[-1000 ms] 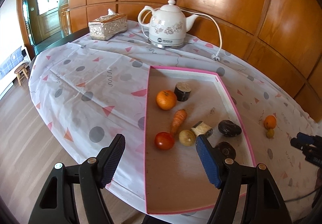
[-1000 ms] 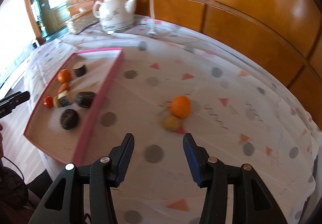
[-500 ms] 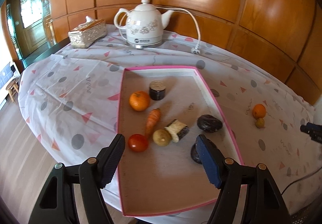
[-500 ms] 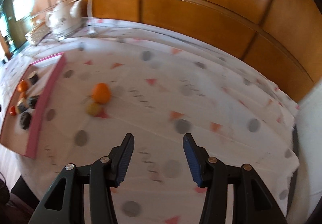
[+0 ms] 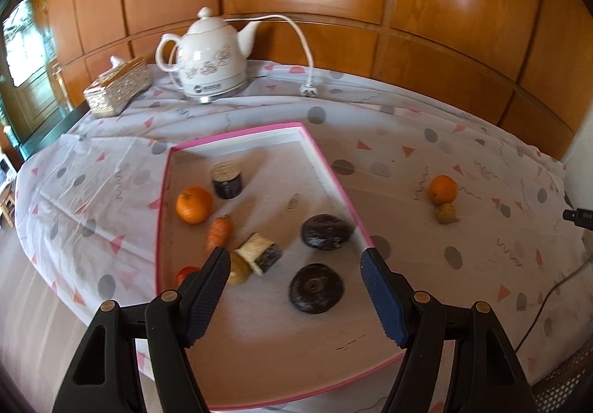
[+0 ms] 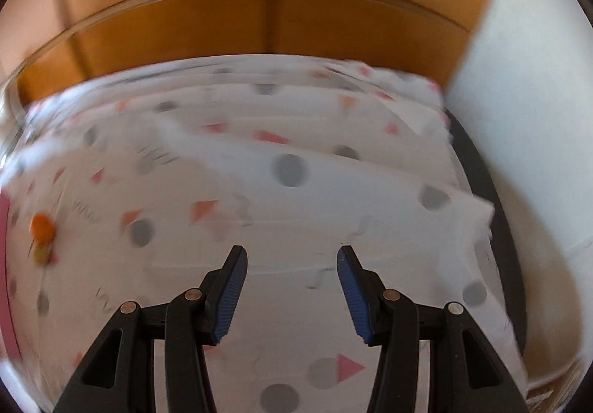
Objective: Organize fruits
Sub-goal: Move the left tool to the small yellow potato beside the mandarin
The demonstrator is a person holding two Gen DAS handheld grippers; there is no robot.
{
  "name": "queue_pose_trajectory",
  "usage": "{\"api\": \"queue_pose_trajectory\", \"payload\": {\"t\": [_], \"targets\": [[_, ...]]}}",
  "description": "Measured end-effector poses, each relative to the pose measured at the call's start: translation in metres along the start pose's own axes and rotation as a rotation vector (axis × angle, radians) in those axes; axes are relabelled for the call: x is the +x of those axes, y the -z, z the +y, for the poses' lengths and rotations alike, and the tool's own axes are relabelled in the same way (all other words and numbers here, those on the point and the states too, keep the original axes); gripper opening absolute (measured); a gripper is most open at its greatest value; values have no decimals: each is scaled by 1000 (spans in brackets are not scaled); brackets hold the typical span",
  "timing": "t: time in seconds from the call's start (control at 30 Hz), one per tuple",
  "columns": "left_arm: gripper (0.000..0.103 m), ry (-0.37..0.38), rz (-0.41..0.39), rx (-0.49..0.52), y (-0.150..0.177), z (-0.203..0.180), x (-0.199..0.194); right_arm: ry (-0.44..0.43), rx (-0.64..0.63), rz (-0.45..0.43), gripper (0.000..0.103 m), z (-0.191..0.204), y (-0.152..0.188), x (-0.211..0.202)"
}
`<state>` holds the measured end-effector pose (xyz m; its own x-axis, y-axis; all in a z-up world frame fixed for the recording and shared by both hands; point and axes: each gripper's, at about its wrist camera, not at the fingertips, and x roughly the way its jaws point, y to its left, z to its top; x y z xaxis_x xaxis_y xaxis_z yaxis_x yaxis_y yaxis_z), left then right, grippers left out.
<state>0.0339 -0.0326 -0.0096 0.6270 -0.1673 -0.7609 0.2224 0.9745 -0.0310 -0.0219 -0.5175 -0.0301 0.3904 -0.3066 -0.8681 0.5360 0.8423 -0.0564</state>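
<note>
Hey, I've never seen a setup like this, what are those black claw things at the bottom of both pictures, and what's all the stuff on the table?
Those claws are two hand-held grippers, each carrying a camera that looks out along its two blue-padded fingers. One picture comes from the left gripper, the other from the right gripper. Both are open and hold nothing.

On the patterned tablecloth lies a pink-rimmed tray with an orange, a carrot, a red tomato and several dark items. A second orange and a small yellowish fruit sit outside the tray. Behind stand a white kettle and a tissue box. The right view is blurred.
</note>
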Motion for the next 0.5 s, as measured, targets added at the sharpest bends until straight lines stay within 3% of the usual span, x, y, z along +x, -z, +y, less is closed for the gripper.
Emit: {"api": "queue_pose_trajectory", "payload": {"t": [0.3, 0.5], "targets": [[73, 42, 5, 79, -8, -36, 7, 54, 319, -1, 51, -68, 0, 3], [73, 75, 19, 129, -10, -61, 15, 74, 439, -10, 51, -94, 3, 2]]}}
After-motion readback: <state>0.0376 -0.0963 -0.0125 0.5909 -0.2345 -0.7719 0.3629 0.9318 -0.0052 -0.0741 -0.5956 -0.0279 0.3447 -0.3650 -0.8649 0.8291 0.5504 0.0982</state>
